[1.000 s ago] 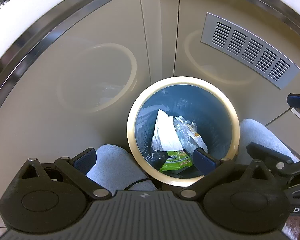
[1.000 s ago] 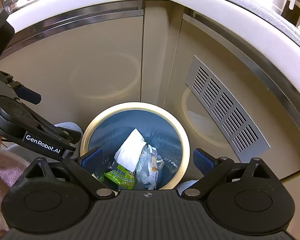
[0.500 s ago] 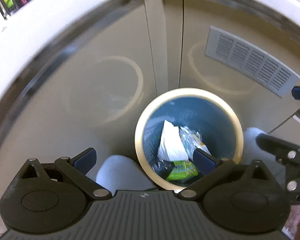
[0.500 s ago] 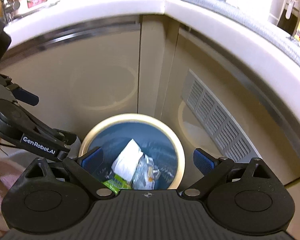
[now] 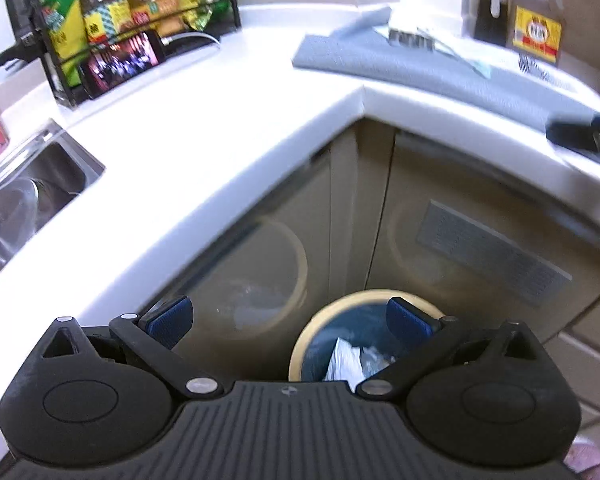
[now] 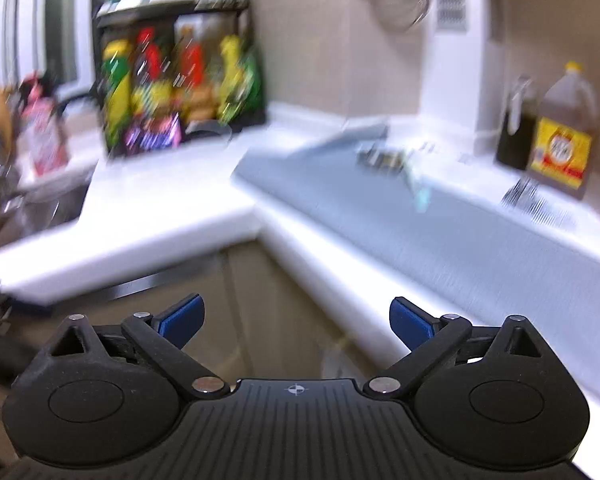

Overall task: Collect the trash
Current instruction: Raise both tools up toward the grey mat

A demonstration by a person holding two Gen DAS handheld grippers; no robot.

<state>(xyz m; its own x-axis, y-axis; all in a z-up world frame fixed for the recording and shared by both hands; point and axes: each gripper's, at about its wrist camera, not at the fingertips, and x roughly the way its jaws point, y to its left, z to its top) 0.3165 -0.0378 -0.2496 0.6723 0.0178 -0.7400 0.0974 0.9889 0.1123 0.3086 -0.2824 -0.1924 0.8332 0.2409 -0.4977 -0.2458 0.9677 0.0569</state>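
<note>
A round bin (image 5: 380,298) with a cream rim and blue inside stands on the floor against the cabinet corner; white paper (image 5: 342,358) and clear wrappers lie in it. My left gripper (image 5: 288,318) is open and empty, raised well above the bin. My right gripper (image 6: 296,320) is open and empty too, level with the counter edge; its dark tip (image 5: 584,136) shows at the right of the left wrist view. On the grey mat (image 6: 440,224) lie small scraps: a dark wrapper (image 6: 382,158), a pale blue-green piece (image 6: 420,196) and another dark scrap (image 6: 528,196), all blurred.
The white L-shaped counter (image 5: 204,136) carries a black rack of bottles (image 5: 112,20), a phone (image 5: 124,62) and a sink (image 5: 32,188) at left. A dark bottle (image 6: 516,128) and a large jug (image 6: 562,136) stand at the back right. A vented cabinet door (image 5: 496,252) is behind the bin.
Both grippers have risen from just over the bin to counter height and tilted up. The countertop, rack and mat have come into view, and the bin has dropped low in the left view.
</note>
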